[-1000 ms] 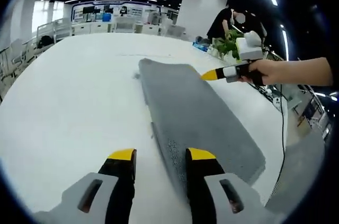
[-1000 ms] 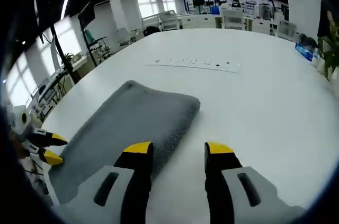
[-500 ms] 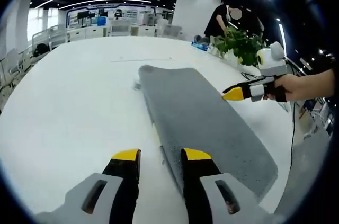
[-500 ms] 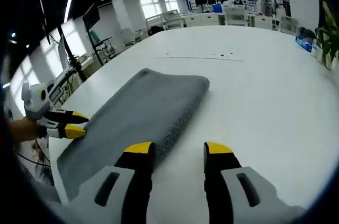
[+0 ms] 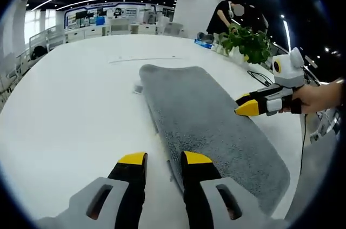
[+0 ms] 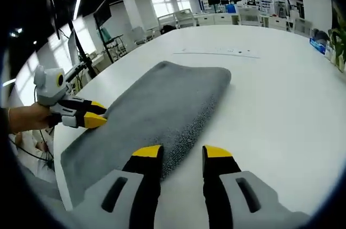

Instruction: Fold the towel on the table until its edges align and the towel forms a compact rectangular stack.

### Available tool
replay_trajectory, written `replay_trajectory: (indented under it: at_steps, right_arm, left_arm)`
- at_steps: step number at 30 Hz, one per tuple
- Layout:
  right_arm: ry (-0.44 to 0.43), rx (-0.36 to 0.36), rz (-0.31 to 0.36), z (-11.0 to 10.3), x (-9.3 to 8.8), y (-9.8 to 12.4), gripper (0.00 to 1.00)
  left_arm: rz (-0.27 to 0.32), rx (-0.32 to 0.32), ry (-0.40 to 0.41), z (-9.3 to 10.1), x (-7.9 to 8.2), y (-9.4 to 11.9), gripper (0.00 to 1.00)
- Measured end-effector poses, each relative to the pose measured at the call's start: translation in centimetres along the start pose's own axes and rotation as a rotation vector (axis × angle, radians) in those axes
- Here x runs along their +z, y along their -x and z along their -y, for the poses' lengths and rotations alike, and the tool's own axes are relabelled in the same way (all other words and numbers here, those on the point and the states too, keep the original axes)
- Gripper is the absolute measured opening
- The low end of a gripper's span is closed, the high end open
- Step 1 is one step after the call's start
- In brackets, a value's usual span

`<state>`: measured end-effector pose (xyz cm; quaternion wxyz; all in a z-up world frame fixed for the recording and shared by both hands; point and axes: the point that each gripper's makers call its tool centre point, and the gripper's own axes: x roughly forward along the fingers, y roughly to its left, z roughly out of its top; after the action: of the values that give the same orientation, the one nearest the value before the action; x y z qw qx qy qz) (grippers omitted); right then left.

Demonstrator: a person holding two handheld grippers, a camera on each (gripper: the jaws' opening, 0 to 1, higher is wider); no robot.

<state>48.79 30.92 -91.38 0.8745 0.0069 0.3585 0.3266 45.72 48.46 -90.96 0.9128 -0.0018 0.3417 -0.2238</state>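
One grey terry towel [image 5: 208, 118] lies folded into a long, narrow strip on the white surface [image 5: 70, 104], running from the lower right of the left gripper view up toward its centre; its far end is rounded over and its long edge shows a doubled layer. In the right gripper view the same towel [image 6: 154, 112] stretches from the lower left up to the middle, coarse pile showing along its near edge.

The left gripper [image 5: 158, 159] rises from the bottom of its view, yellow tips a narrow gap apart and holding nothing, the right tip just over the towel's long edge. The right gripper [image 6: 181, 153] stands likewise at the bottom of its view, slightly parted and empty, its left tip over the towel's edge.

Each gripper also appears in the other's view, held by a hand at the towel's opposite long side.

A green leafy plant [image 5: 246, 42] stands at the upper right of the left gripper view, with a person in dark clothes [image 5: 221, 18] behind it
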Motion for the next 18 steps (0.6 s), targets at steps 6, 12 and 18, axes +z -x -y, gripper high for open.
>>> replay_trajectory:
  at_steps: [6, 12, 18]
  right_arm:
    - [0.081, 0.013, 0.021, -0.3, 0.0, -0.2, 0.22]
    - [0.111, 0.043, 0.064, 0.0, -0.2, -0.6, 0.17]
    - [0.113, 0.060, 0.078, 0.3, -0.3, -0.9, 0.13]
  left_arm:
    - [0.006, -0.023, -0.036, 0.6, 0.0, -0.1, 0.19]
    - [0.040, -0.023, 0.000, 1.3, -0.1, -0.2, 0.11]
    - [0.041, -0.014, 0.005, 1.8, 0.0, -0.4, 0.09]
